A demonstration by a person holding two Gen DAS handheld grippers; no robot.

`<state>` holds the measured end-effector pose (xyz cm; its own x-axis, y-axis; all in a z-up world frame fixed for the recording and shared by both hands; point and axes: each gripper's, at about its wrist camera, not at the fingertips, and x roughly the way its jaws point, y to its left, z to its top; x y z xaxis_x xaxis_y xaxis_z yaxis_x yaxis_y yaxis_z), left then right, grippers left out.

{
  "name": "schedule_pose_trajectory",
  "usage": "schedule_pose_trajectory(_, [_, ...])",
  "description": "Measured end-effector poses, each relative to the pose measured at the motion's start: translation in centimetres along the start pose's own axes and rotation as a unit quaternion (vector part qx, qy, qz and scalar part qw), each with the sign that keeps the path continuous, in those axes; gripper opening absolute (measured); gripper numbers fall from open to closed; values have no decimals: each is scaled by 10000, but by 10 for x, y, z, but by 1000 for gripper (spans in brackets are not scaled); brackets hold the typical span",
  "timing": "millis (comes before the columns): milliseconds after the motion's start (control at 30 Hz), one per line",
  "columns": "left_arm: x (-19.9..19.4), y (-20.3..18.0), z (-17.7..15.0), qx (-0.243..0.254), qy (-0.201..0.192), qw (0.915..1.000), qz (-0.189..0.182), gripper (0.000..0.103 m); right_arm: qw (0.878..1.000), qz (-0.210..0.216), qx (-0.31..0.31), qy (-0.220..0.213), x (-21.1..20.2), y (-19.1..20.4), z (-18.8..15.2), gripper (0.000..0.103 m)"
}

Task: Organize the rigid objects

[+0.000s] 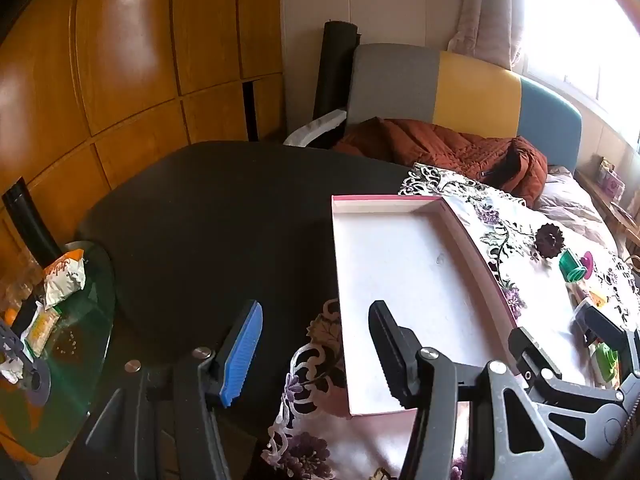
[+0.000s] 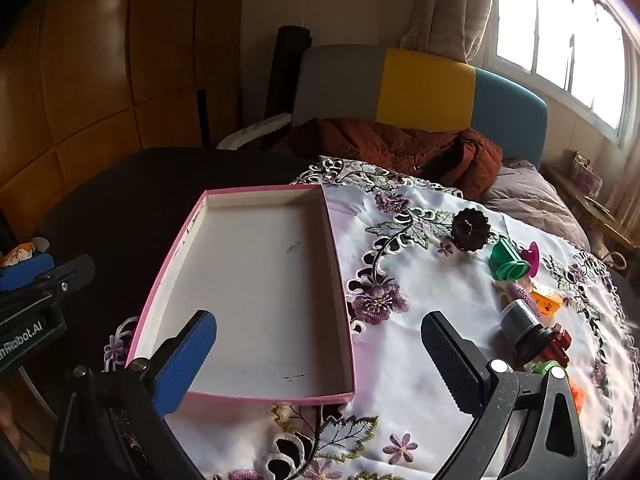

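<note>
A shallow pink box [image 2: 256,272] with a white, empty inside lies on the table, half on the embroidered cloth. To its right lie several small things: a dark brown fluted mould [image 2: 470,234], a green cup-shaped piece [image 2: 506,264], a magenta piece [image 2: 532,258], a purple tube [image 2: 524,296], a silver-and-black cylinder [image 2: 520,326] and a red piece [image 2: 558,346]. My right gripper [image 2: 320,344] hangs wide open above the box's near right corner, holding nothing. My left gripper [image 1: 316,344] stands open over the left edge of the box [image 1: 412,280], nothing between its pads. The mould [image 1: 549,241] and green piece [image 1: 572,268] show at far right.
The white floral cloth [image 2: 420,320] covers the right part of a black round table [image 1: 224,216]. A glass side table [image 1: 80,320] with snack packets stands at the left. Behind are a bed with a rust quilted jacket [image 2: 400,140], a wooden wardrobe and a bright window.
</note>
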<state>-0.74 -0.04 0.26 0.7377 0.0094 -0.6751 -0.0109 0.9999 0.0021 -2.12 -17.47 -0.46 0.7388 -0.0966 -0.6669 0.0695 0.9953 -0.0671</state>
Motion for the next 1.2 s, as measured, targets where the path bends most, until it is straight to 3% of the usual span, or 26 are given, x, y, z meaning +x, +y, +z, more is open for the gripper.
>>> schedule_pose_trajectory(467, [-5, 4, -1, -34, 44, 9999, -163, 56, 9998, -80, -155, -99, -11, 1, 0, 103])
schedule_pose_trajectory(833, [0, -2, 0, 216, 60, 9992, -325, 56, 9995, -76, -280, -91, -4, -3, 3, 103])
schedule_pose_trajectory(933, [7, -7, -1, 296, 205, 9982, -484, 56, 9995, -15, -322, -4, 2, -6, 4, 103])
schedule_pose_trajectory(1200, [17, -17, -1, 314, 422, 9898, -1322, 56, 9993, 11, -354, 131, 13, -23, 2, 103])
